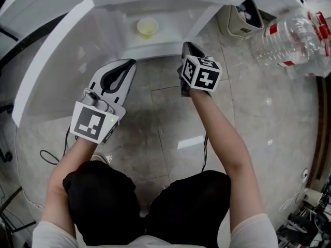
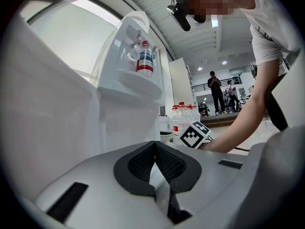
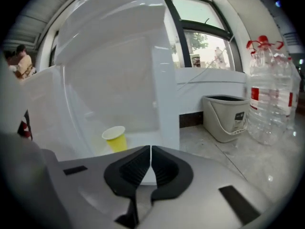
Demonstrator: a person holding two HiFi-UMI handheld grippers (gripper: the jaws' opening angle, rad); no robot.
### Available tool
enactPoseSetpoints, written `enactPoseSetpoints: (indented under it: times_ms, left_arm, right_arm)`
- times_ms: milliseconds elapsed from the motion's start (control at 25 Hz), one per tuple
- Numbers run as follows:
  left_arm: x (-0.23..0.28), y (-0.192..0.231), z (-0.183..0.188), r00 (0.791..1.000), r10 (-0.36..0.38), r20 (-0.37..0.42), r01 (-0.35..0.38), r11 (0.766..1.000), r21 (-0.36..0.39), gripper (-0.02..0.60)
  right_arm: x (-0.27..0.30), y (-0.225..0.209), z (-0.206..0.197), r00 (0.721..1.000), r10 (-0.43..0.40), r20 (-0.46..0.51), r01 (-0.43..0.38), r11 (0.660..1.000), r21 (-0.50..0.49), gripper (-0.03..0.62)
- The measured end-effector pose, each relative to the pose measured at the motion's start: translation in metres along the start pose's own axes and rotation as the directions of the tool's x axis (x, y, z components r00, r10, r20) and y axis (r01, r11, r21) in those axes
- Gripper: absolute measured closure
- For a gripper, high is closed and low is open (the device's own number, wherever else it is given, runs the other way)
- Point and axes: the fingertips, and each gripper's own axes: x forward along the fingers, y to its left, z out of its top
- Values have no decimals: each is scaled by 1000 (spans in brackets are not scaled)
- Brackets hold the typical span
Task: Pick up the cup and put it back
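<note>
- Head view, far left: the left gripper [image 1: 129, 62] hangs low over the floor [image 1: 170, 133], in front of the white water dispenser [image 1: 62, 50] with its nose aimed at the base; in the left gripper view the dark pads meet tip to tip with nothing in them, so imo it's just parked out of the way
- the left forearm [image 1: 59, 169] comes up from beside the knee, a bit bent, wrist roughly level; the person looks crouched or seated right in front of the machine
- middle: the yellow cup [image 1: 147, 28] stands upright on the ledge inside the dispenser's recess, neither tool touching it; that's where a cup belongs, so either it's not picked up yet or it's already back, can't say which
- the right gripper [image 1: 185, 45] sits just in front of that ledge, a little right of the cup and apart from it; its jaws are closed together on nothing, and the right gripper view has the cup beyond them, off to the left
- the right arm [image 1: 227, 143] reaches further forward than the left, elbow nearly straight; looks like the working arm to me
- far right: a grey bin [image 1: 240, 19] and big water bottles [image 1: 289, 37] on the floor, not involved
</note>
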Motion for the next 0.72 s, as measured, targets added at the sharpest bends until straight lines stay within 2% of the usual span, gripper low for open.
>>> enactPoseSetpoints:
  times_ms: [80,160,280,400,480,600,720]
  left_arm:
    - [8,-2,0,1000,-5,0,5,1000,-9,558]
    - [14,1,0,1000,7,5,-6,1000,-16,558]
    - [24,4,4,1000,20,-1,-20,999,35,558]
    - [31,2,18,999,16,-32,-13,994,107,558]
    - [35,2,32,998,13,-53,-6,993,122,558]
    - [40,-2,64,997,-4,-72,11,995,95,558]
    - [38,-9,115,995,-10,-94,16,998,64,558]
  right_arm:
    - [-5,-15,-4,1000,2,-14,-2,1000,9,572]
    - [-9,-23,-9,999,17,-32,-18,1000,-25,573]
    - [-22,-41,-3,1000,6,-16,-6,999,-33,574]
    - [-50,-77,39,996,-53,77,47,996,76,574]
    - [-79,-99,70,985,-103,142,83,987,138,574]
    - [-130,-126,102,967,-176,187,151,978,142,574]
    - [-183,-145,138,954,-223,202,177,959,221,574]
